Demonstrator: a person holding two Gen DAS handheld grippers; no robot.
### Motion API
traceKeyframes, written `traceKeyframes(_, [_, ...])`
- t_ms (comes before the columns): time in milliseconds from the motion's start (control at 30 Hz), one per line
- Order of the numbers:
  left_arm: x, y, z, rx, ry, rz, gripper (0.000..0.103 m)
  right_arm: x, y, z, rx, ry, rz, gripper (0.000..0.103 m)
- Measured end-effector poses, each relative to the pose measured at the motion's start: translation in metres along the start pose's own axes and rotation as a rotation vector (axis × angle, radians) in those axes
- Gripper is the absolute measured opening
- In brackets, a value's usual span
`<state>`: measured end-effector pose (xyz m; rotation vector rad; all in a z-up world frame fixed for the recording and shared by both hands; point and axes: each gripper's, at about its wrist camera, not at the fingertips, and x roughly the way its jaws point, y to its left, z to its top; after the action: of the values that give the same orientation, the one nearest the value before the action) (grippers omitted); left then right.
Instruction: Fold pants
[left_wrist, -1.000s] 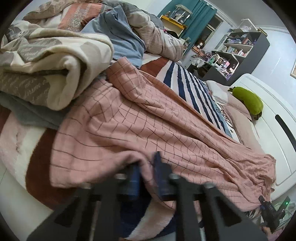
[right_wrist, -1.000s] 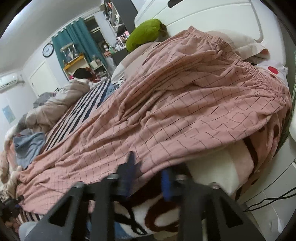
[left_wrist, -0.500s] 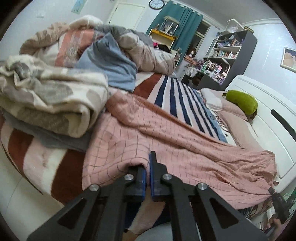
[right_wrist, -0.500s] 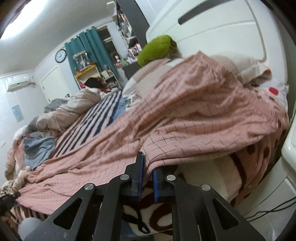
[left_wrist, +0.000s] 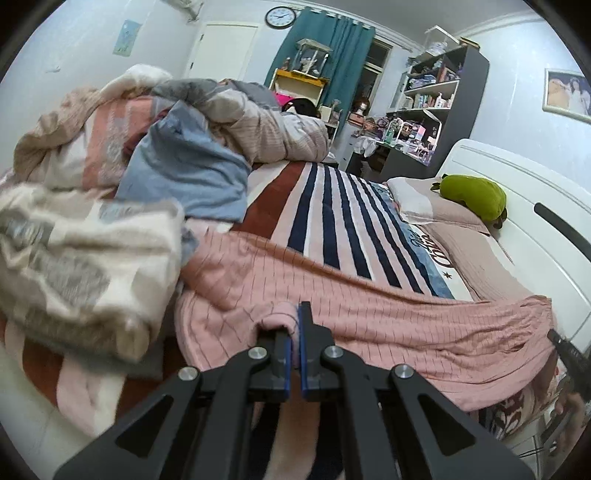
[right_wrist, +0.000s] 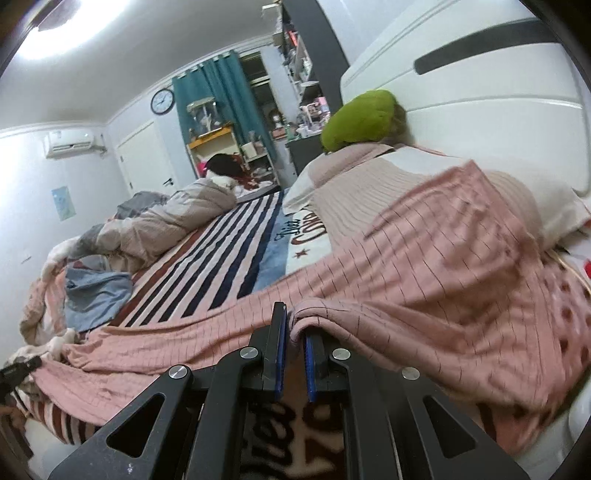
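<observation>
Pink checked pants (left_wrist: 369, 317) lie lengthwise along the near edge of the bed, also in the right wrist view (right_wrist: 424, 266). My left gripper (left_wrist: 293, 325) is shut on the near hem edge at the leg end, the cloth bunched between its blue pads. My right gripper (right_wrist: 293, 332) is shut on the near edge at the waist end, a fold of cloth draped over its right finger. Both pinched edges are lifted a little off the bed.
A striped blanket (left_wrist: 332, 221) covers the bed. Piled quilts and clothes (left_wrist: 92, 221) crowd the left, touching the pant legs. A pillow (right_wrist: 406, 192) and a green plush (right_wrist: 362, 118) lie by the white headboard (right_wrist: 480, 74). Shelves stand behind.
Both grippers closed on the near edge of the pants and raised it. Both views have tilted up, showing more of the room.
</observation>
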<state>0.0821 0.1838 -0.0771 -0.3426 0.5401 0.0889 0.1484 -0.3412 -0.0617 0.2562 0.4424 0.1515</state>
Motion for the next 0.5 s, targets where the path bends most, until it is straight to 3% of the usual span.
traceKeyframes(300, [0.071,-0.014,0.053,0.084,0.023,0.028,0.001,0.07,-0.001,0.049,-0.069,0.081,-0.021,0.003])
traceKeyframes(500, [0.138,-0.014,0.067,0.123,0.099,0.062,0.001,0.122,0.003,0.063,-0.15,0.161,-0.067,0.003])
